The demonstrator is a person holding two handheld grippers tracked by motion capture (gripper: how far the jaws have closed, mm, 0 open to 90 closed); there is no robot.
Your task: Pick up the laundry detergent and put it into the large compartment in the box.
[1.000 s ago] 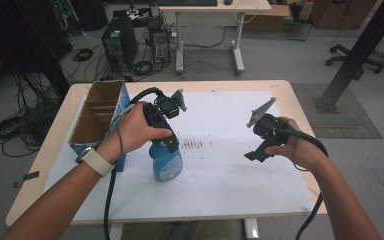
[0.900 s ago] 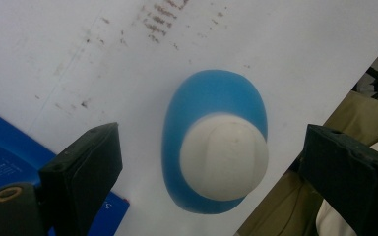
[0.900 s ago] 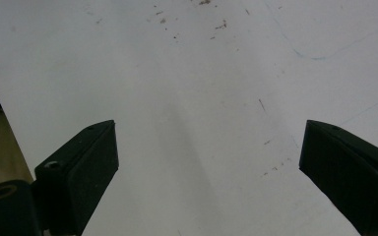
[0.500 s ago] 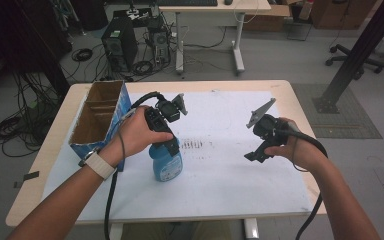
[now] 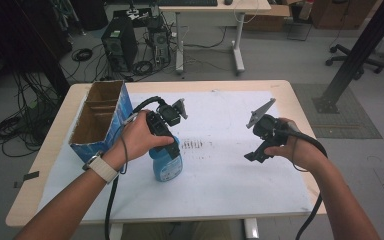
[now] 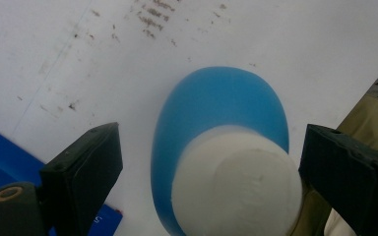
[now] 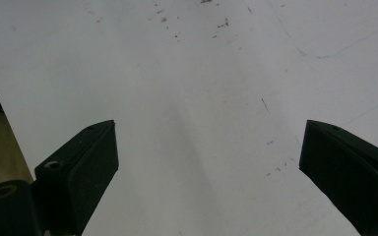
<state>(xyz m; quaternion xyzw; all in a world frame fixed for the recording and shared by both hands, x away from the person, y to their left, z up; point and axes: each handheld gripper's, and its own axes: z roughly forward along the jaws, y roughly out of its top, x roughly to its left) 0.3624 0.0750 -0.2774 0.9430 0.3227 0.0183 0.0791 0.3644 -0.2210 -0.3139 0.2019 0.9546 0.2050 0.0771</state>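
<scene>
Bottle (image 5: 166, 164) stood on the table's sheet (image 5: 230, 175), box (image 5: 97, 120) placed just left, both left of centre.

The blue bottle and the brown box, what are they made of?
The blue bottle looks like plastic: smooth, slightly see-through blue, with a matte white cap, probably plastic too. The box looks like cardboard: dull brown inside with thin divider walls, and a glossy blue printed outside.
</scene>
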